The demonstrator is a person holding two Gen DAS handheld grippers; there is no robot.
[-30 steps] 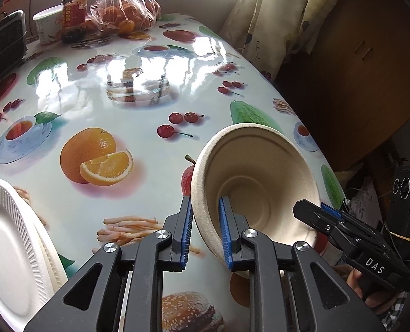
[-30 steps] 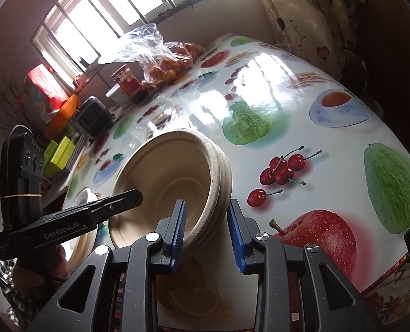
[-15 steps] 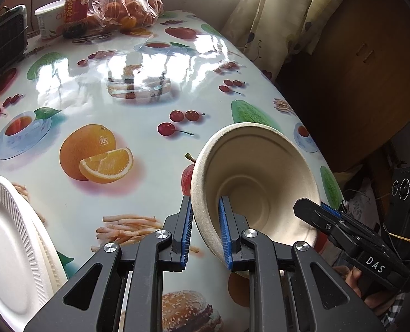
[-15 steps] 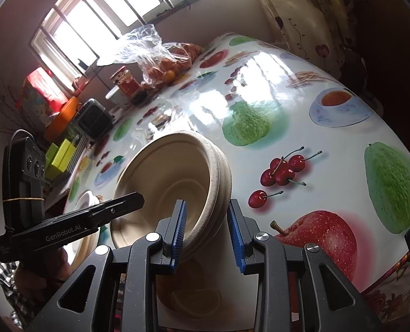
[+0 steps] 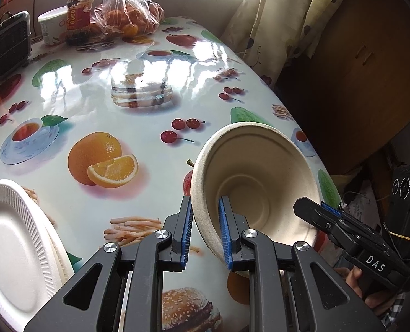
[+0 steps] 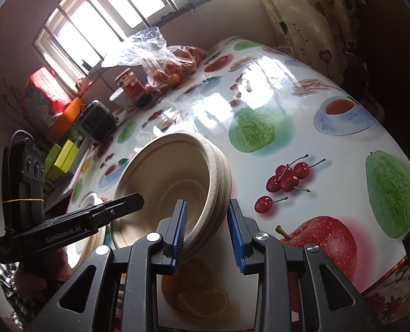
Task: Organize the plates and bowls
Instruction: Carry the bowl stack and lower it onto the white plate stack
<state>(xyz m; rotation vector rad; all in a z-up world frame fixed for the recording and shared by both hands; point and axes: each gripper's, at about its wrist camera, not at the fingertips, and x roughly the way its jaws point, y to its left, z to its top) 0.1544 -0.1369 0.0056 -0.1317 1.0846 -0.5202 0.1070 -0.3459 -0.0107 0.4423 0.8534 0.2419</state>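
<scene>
A stack of beige paper bowls (image 5: 257, 177) is held tilted above the fruit-print table. My left gripper (image 5: 205, 229) is shut on the near rim of the stack. In the right wrist view the stack of bowls (image 6: 177, 182) sits between the fingers of my right gripper (image 6: 207, 231), which is open around the opposite rim with gaps on both sides. The right gripper also shows in the left wrist view (image 5: 351, 232), and the left gripper in the right wrist view (image 6: 75, 224). White foam plates (image 5: 14, 246) lie stacked at the table's near left.
At the table's far end stand a bag of oranges (image 5: 127, 19), a red jar (image 5: 79, 13), a white tub (image 5: 50, 27) and a small black heater (image 5: 8, 47). A curtain (image 5: 274, 25) and a wooden cabinet (image 5: 357, 69) are to the right.
My right gripper has opened wider around the bowl rim. The bowls have lifted and tilted slightly; my left gripper keeps its hold.
</scene>
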